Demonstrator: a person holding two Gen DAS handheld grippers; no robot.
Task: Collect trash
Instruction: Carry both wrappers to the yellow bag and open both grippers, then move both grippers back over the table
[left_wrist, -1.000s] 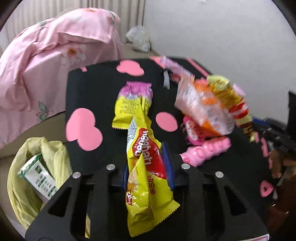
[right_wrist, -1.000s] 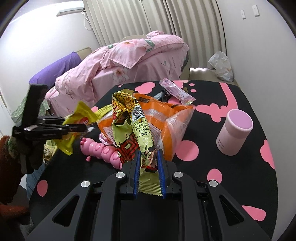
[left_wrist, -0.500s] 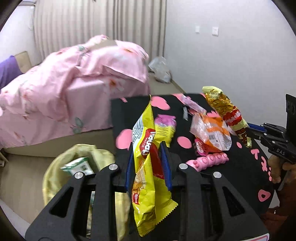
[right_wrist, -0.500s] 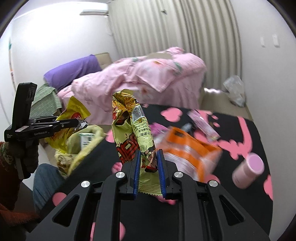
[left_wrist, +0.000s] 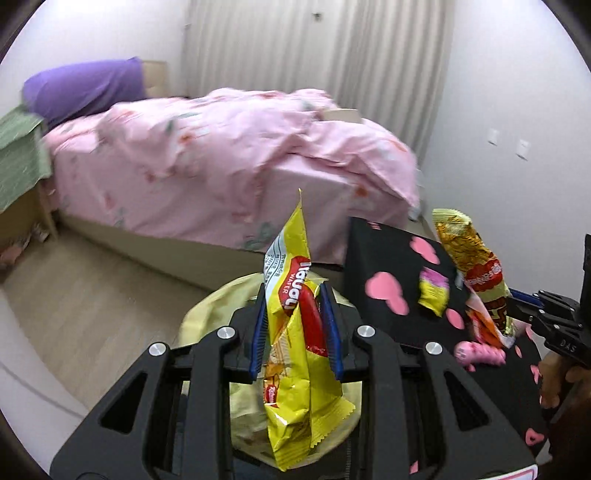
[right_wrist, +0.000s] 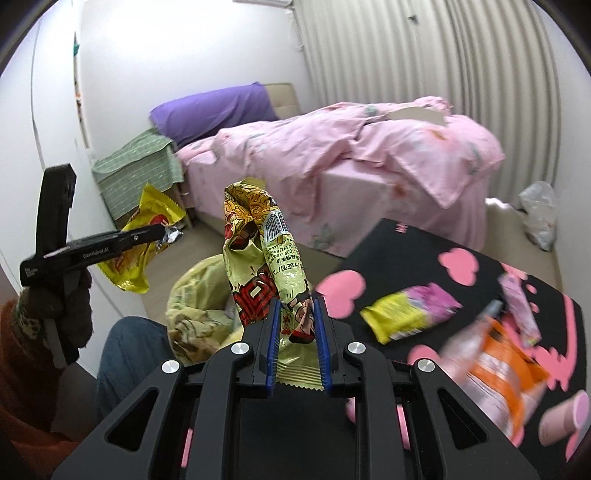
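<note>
Wrappers are in both grips now — a yellow wafer wrapper (left_wrist: 295, 325) pinched upright in the left gripper (left_wrist: 295, 328), and a crumpled green-and-red snack wrapper (right_wrist: 266, 269) pinched in the right gripper (right_wrist: 295, 343). Each pair of jaws is closed onto its packet near the lower end, so most of the foil stands up past the fingertips and a short tail hangs behind.

To do this step well, I would bring each packet squarely over the mouth of the yellow trash bag (right_wrist: 199, 295) before letting go; the foil is light and could flutter aside if dropped from high or off-centre. In the left wrist view the bag sits directly under and behind the left jaws, so that one looks nearly placed. From the right wrist view the bag lies below and to the left of the right jaws, beside the person's knee (right_wrist: 125, 343).

Outward from there, the black counter (right_wrist: 417, 251) with pink hearts carries more litter — a yellow-and-purple packet (right_wrist: 406, 314) and an orange bag (right_wrist: 495, 369), blurred. A pink bed (left_wrist: 229, 162) stands behind.
</note>
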